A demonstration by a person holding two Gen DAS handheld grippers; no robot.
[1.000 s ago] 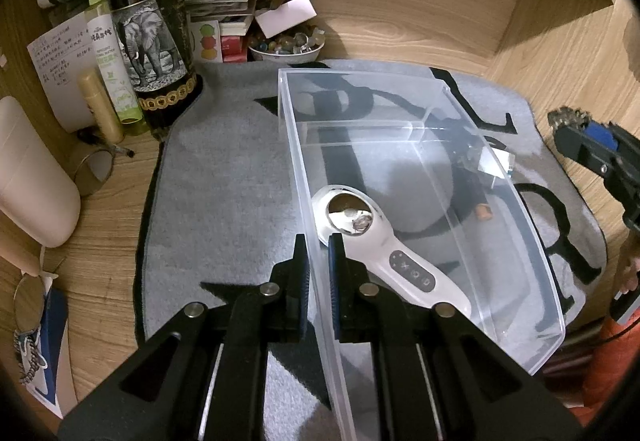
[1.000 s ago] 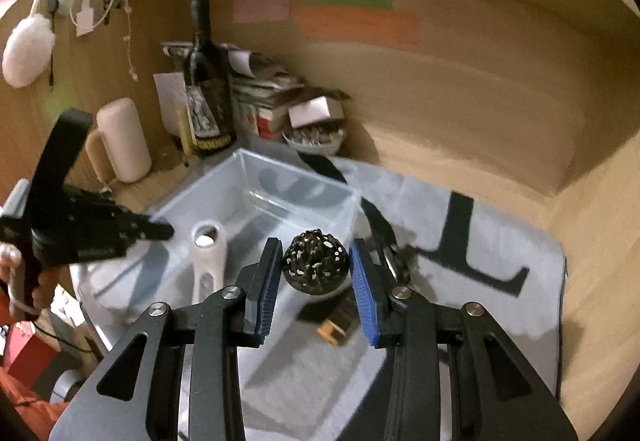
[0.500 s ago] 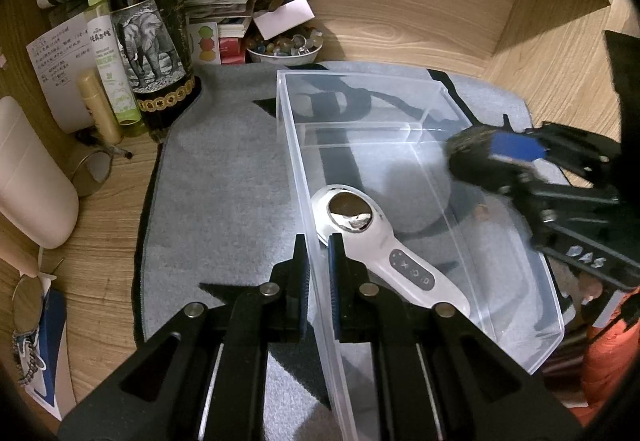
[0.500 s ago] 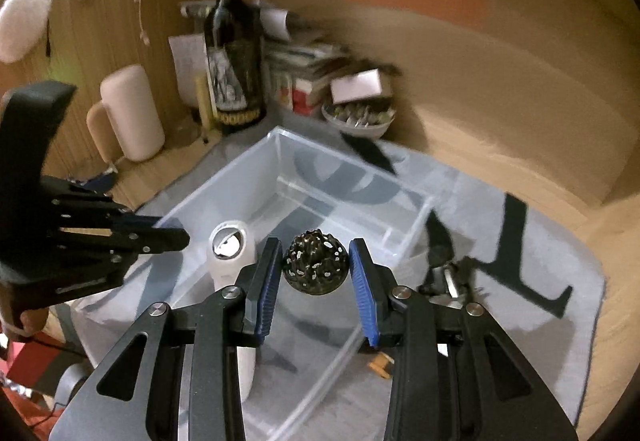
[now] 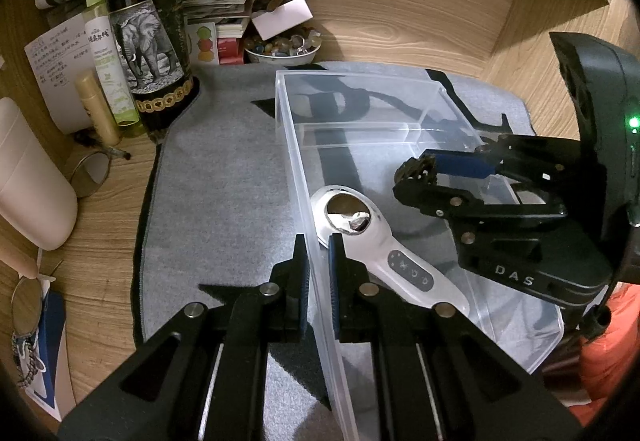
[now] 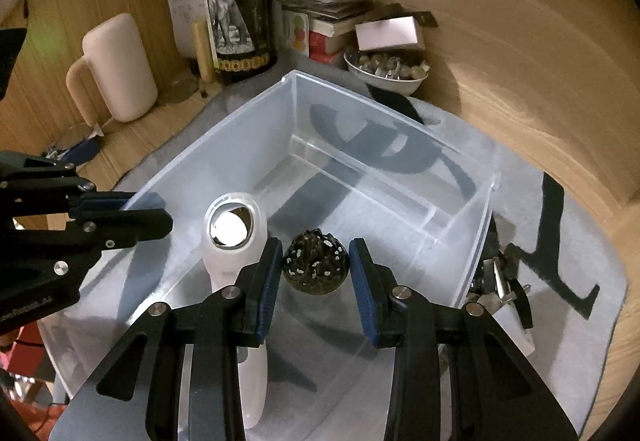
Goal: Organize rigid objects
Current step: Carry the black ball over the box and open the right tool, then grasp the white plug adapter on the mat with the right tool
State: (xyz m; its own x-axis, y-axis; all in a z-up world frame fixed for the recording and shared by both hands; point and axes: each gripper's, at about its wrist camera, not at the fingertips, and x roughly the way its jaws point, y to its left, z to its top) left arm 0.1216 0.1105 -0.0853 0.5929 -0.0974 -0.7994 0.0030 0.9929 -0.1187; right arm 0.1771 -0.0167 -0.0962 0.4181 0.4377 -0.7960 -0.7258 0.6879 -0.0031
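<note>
Left gripper with its fingers closed narrowly on the near long wall of the clear rectangular plastic bin, one finger outside and one inside. The bin stands on a grey felt mat with black lettering that covers the wooden desk.

Right gripper above the bin's interior; its blue-padded fingers stand moderately apart on either side of the dark perforated metal ball. A small gap shows between the ball and each pad, and whether the ball is held or lies free cannot be told. In the left wrist view the ball appears at the tips of the right gripper, over the bin's far half.

Inside the bin, toward the left gripper's wall, lies a white handheld device with a round opening and a button panel. Beyond the bin's far left corner stand a dark glass bottle with an elephant label, a green-capped spray bottle and a white bowl of small stones. Outside the bin's right wall, a cluster of small metal objects rests on the mat.
</note>
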